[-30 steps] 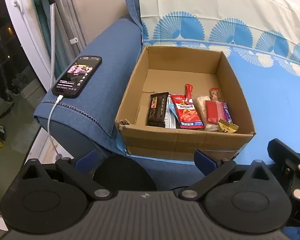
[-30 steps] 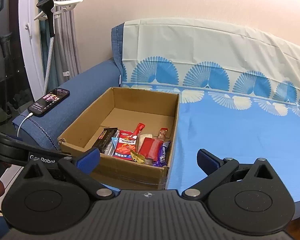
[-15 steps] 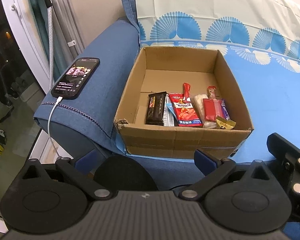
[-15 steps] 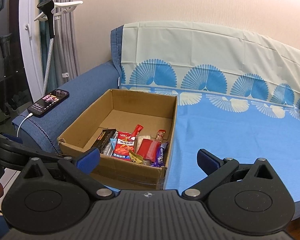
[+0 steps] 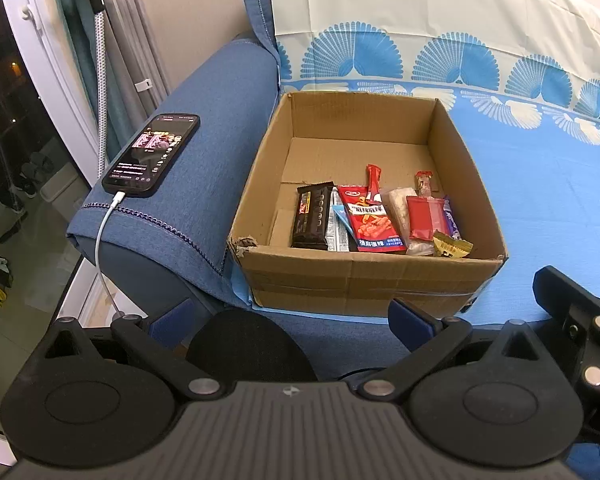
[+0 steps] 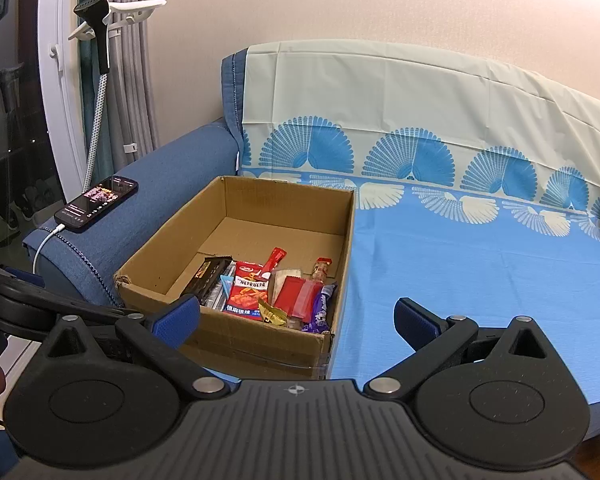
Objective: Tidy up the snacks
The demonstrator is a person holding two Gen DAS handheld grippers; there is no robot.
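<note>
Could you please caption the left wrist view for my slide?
Open tongs face a snack-filled box on a sofa.

Each tool is built of matte black plastic. The left tool [image 5: 290, 318] has a ribbed, dark grey central housing with a small round emblem at its front edge, flanked by two large round black discs. Black linkage bars with silver pivot screws run forward to fingers [image 5: 410, 320] faced with blue pads. The right tool [image 6: 296, 320] shows the same ribbed housing, discs, silver screws and blue-padded fingers [image 6: 416, 324].
</note>
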